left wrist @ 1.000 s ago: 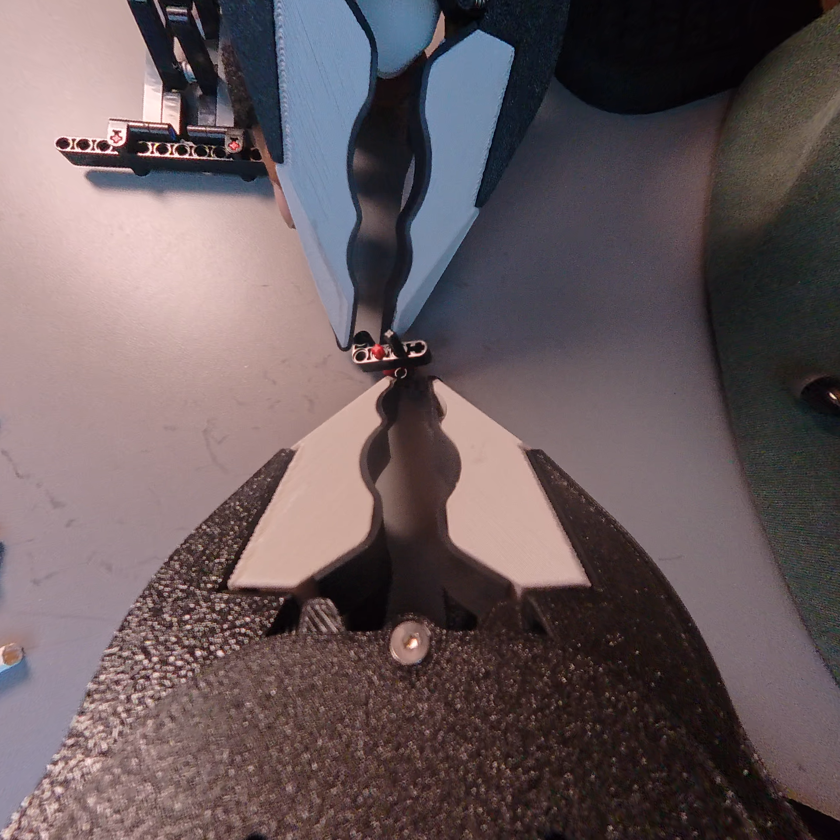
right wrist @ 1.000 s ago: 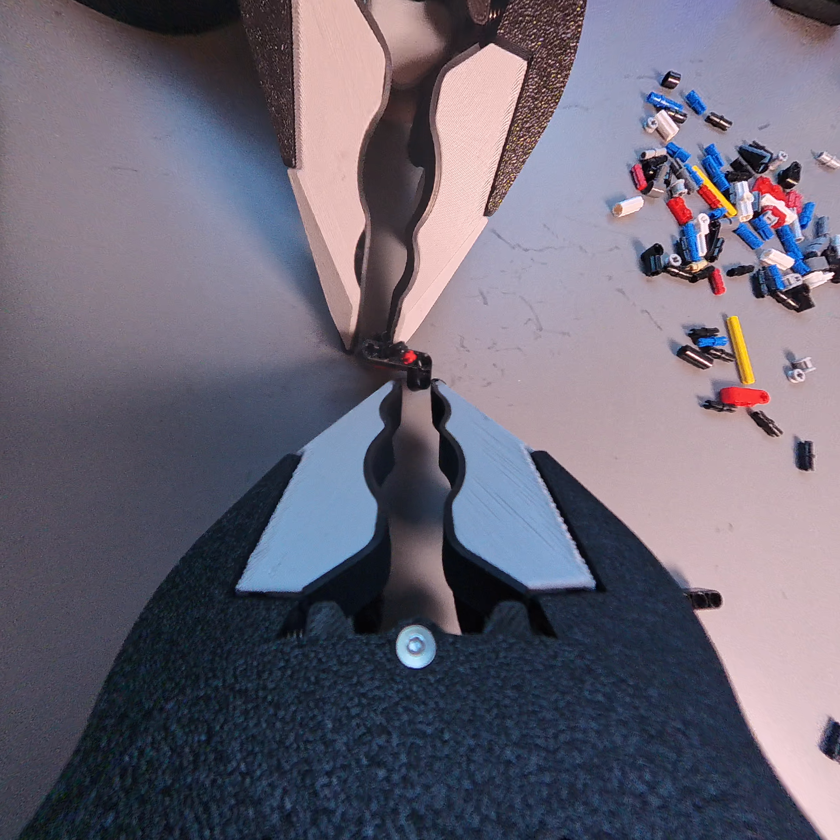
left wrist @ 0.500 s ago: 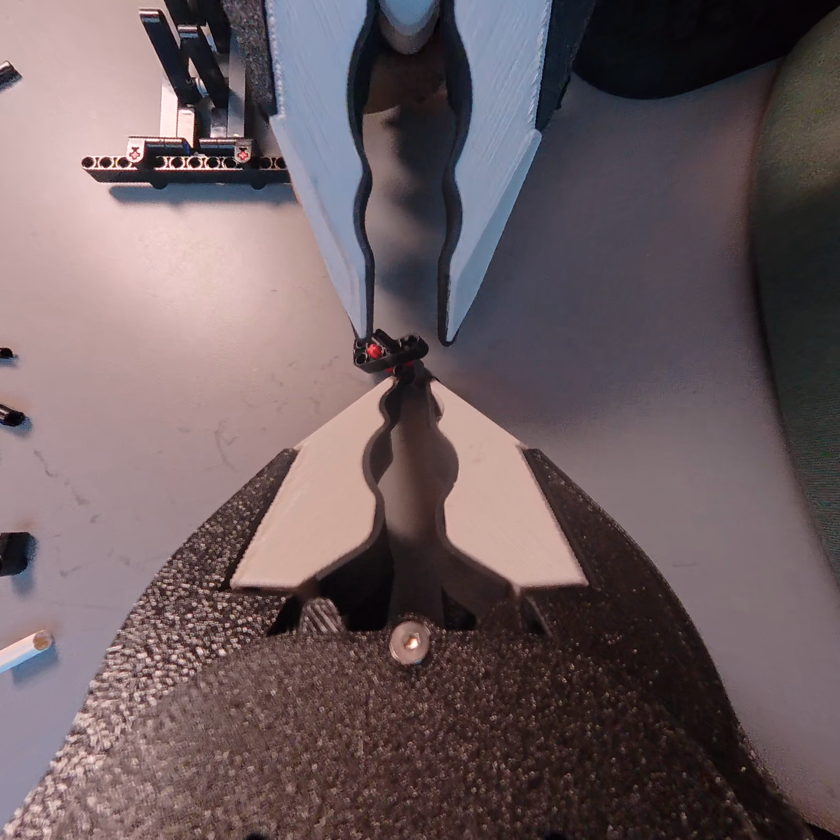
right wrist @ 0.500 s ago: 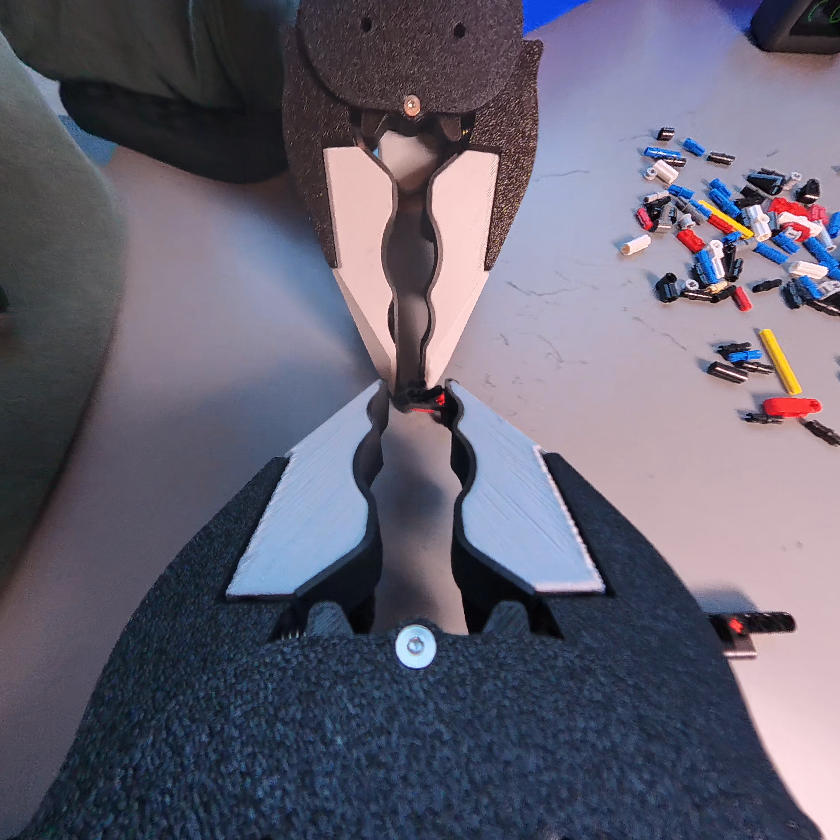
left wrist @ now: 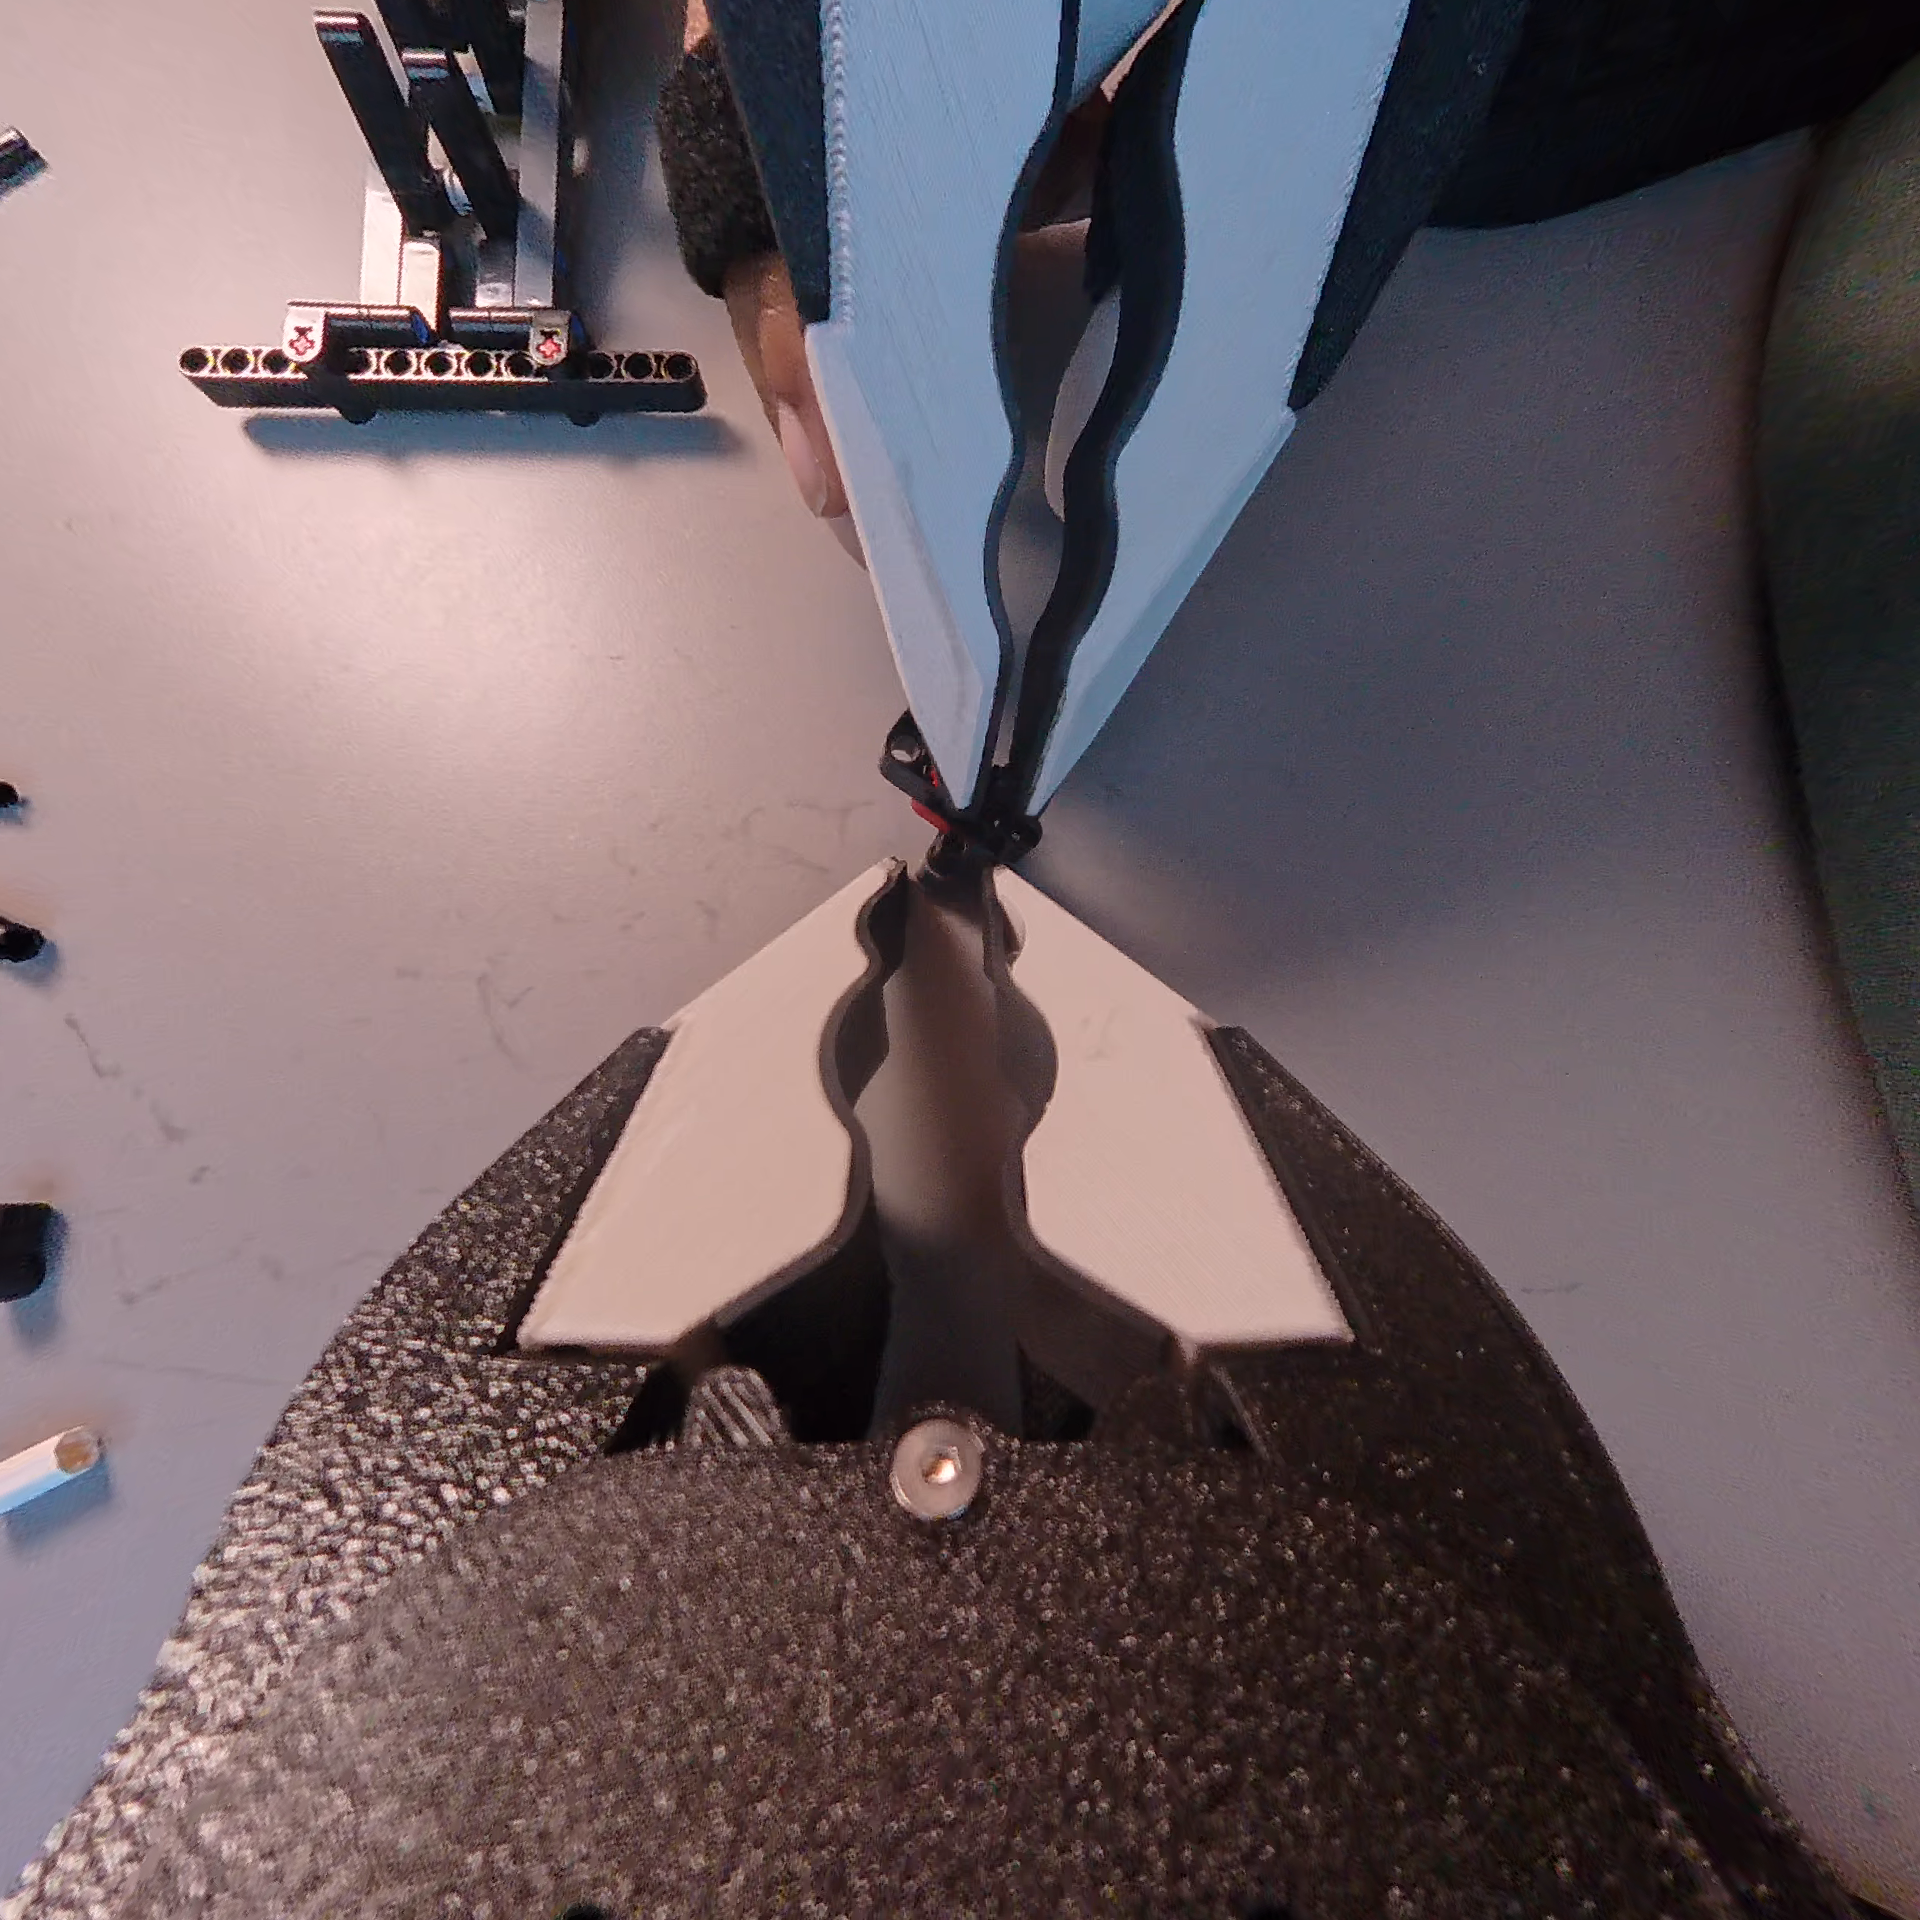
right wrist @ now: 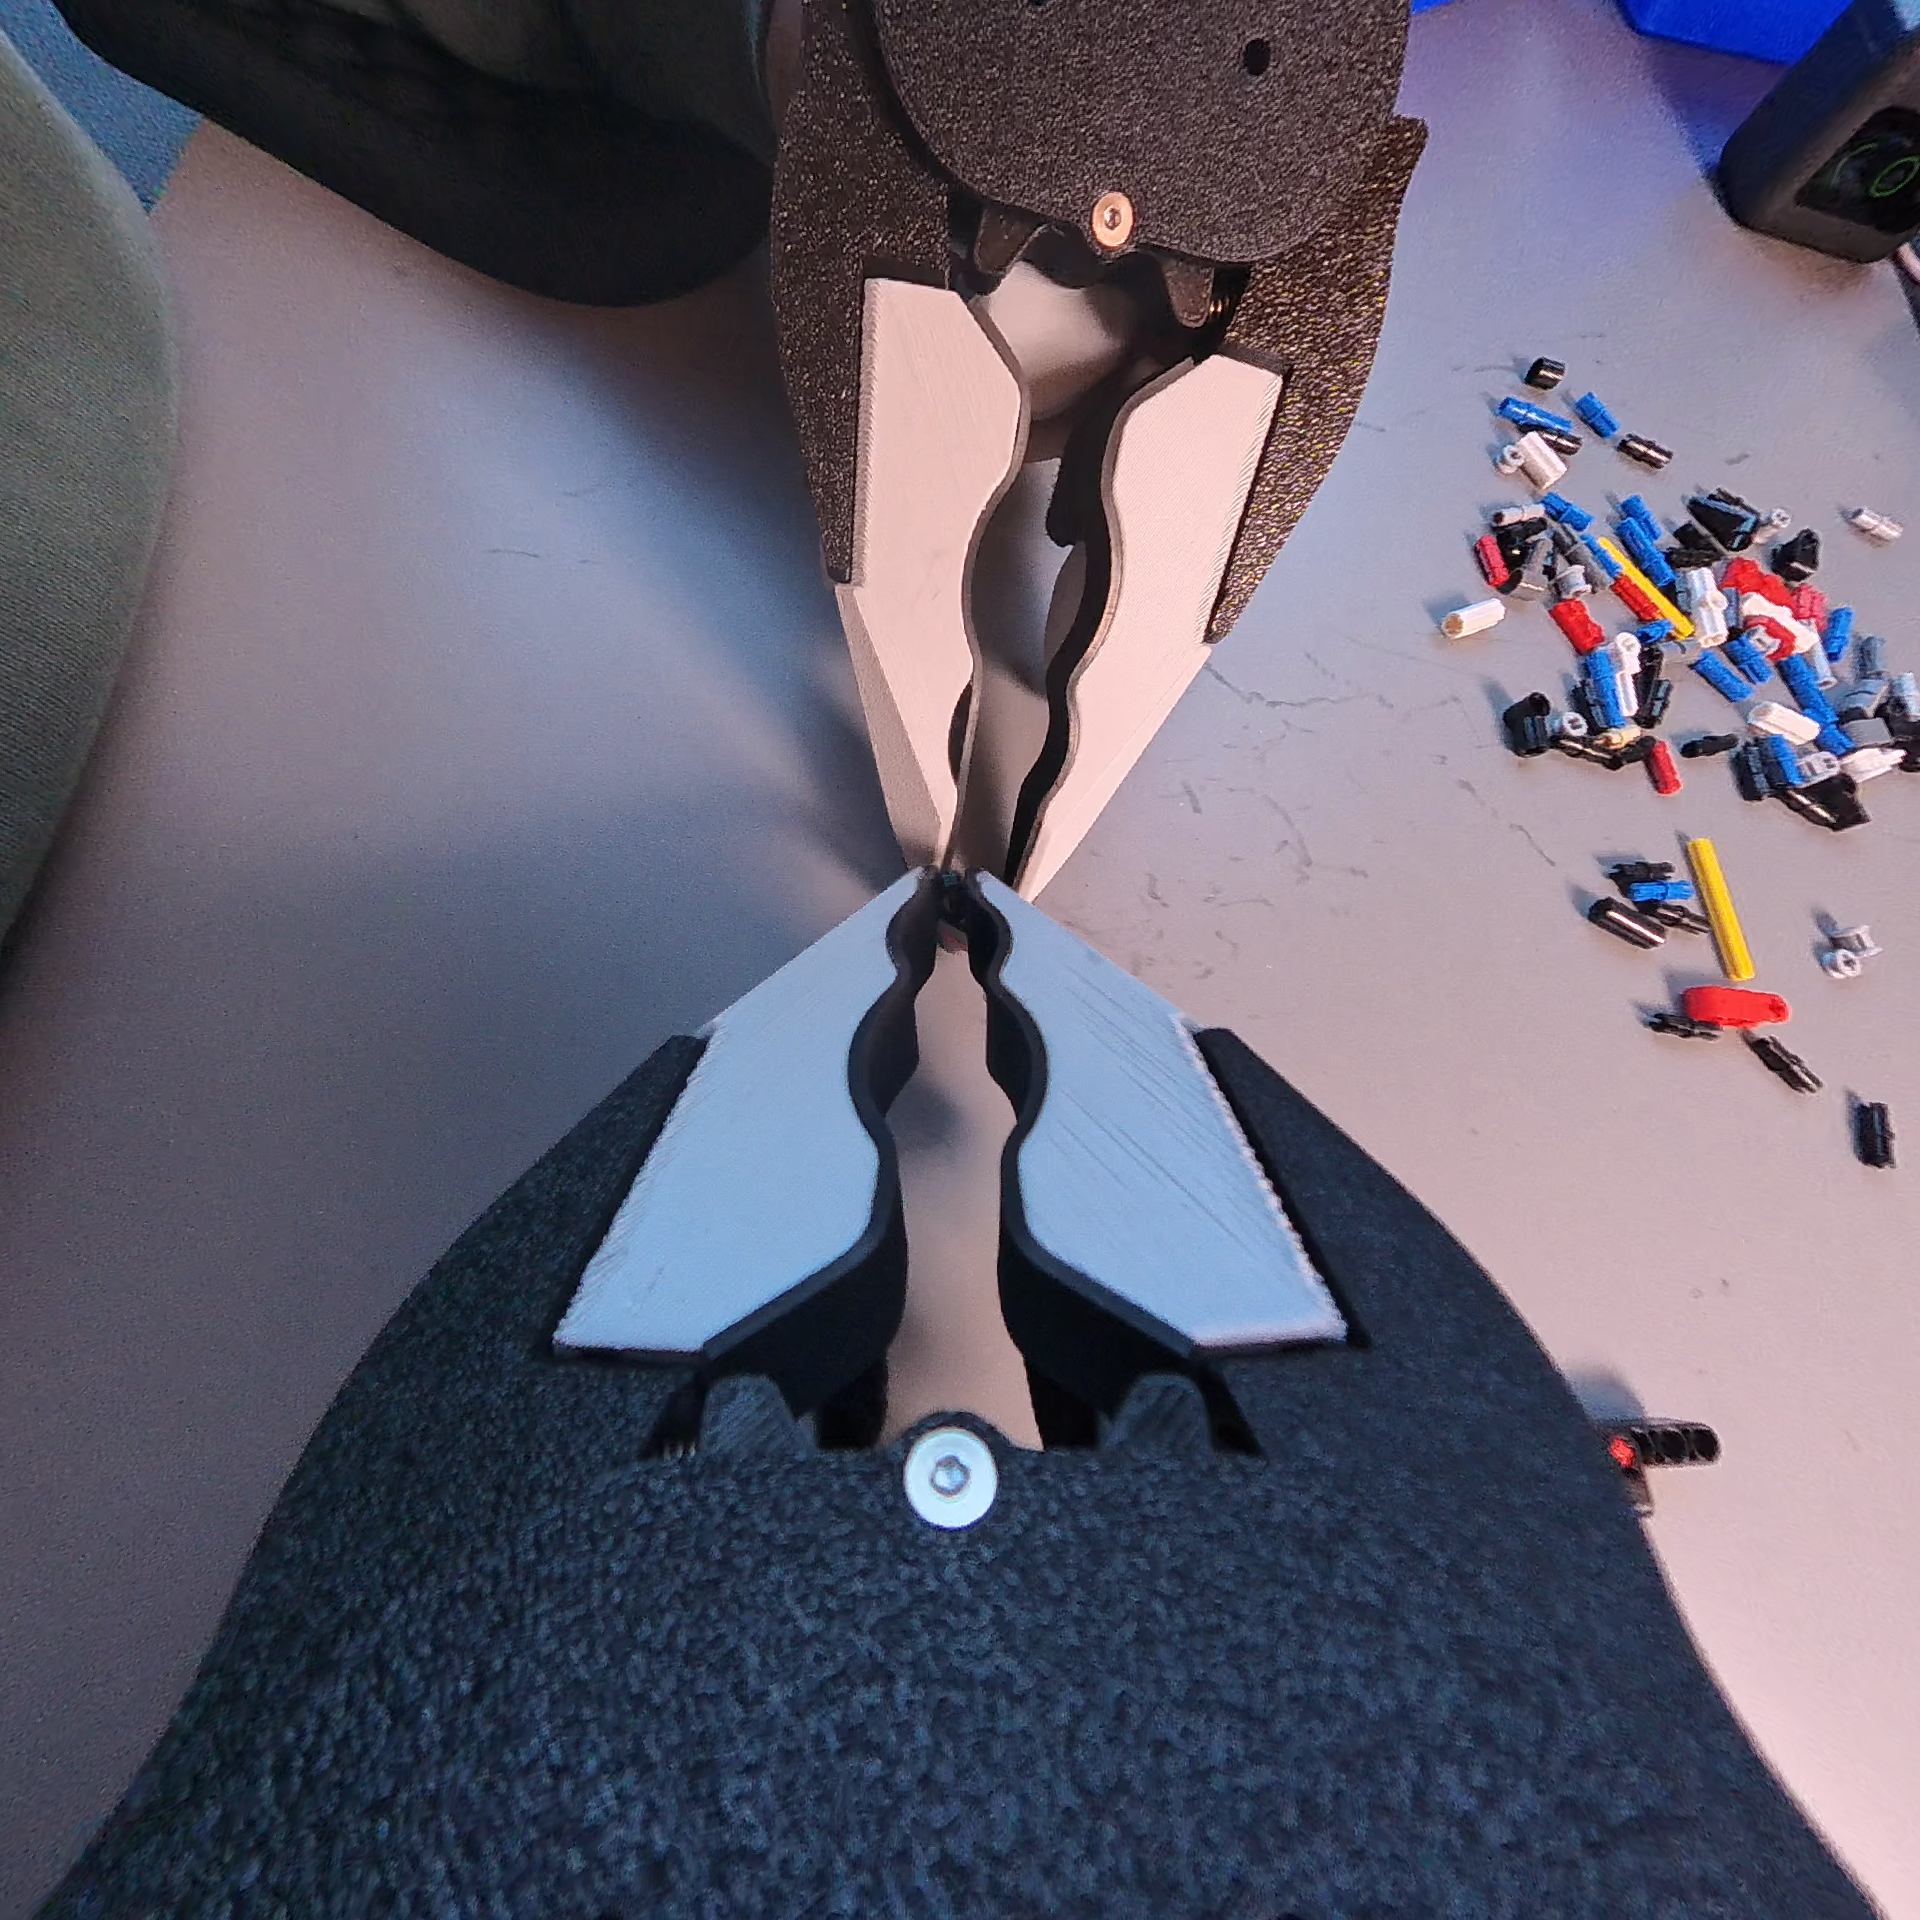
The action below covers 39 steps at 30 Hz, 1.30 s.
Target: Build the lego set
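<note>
Now the right gripper is closing down again on the small black beam, after its jaws were standing well apart around the piece half a second ago; the left gripper is keeping its pinch on the piece's lower end throughout. That is suggesting a regrip for a push or twist, probably seating the red pin in the beam, rather than a handover. Both pairs of jaws are now nearly shut, tips meeting tip to tip, with the beam caught between them just above the counter. From the right wrist view the piece is showing only as a dark sliver with a hint of red between the tips. The partly built black frame is sitting well apart toward the far left, and the pile of loose parts is lying off to the right, untouched
</note>
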{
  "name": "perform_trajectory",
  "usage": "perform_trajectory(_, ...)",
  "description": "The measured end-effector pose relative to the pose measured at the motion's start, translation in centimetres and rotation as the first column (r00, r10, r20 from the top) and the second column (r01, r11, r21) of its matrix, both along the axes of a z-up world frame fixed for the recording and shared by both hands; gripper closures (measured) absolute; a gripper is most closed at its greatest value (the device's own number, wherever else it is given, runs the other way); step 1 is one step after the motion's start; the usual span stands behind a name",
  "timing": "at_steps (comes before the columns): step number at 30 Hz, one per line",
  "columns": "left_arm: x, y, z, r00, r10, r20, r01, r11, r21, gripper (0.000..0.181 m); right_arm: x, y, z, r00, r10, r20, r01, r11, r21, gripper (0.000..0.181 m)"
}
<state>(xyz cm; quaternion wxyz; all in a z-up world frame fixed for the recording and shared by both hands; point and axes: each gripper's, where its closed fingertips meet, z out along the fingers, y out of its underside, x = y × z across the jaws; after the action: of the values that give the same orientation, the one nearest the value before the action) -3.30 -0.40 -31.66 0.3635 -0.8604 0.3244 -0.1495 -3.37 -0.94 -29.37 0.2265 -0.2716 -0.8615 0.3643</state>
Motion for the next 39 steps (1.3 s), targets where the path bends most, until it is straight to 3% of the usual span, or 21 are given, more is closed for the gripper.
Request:
perform_trajectory(9, 0.5, -0.1, 0.0, 1.000, -0.012, -0.010, 0.012, 1.000, 0.000, 0.173, 0.3, 0.1, 0.7, 1.000, 0.014, 0.008, -0.014, 0.999, -0.051, 0.167)
perform_trajectory(16, 0.6, -0.6, 0.4, 1.000, -0.023, -0.002, 0.023, 1.000, 0.001, 0.167, 0.9, 1.4, 1.1, 1.000, -0.016, 0.022, 0.017, 0.999, -0.047, 0.157)
perform_trajectory(26, -0.2, -0.4, 1.0, 0.999, 0.025, 0.043, -0.025, 1.000, 0.000, 0.167, 0.8, 1.8, 0.5, 0.998, -0.038, 0.045, 0.041, 0.998, -0.050, 0.154)
perform_trajectory(32, -2.9, 1.7, 4.4, 0.963, 0.190, 0.191, -0.218, 0.967, 0.135, 0.155, -0.9, 3.3, 4.4, 0.981, -0.159, -0.109, 0.135, 0.970, -0.202, 0.154)
perform_trajectory(39, -9.4, 3.1, 9.9, 0.807, 0.401, 0.433, -0.553, 0.770, 0.318, 0.138, -2.8, 7.6, 10.4, 0.845, -0.429, -0.319, 0.294, 0.871, -0.393, 0.149)
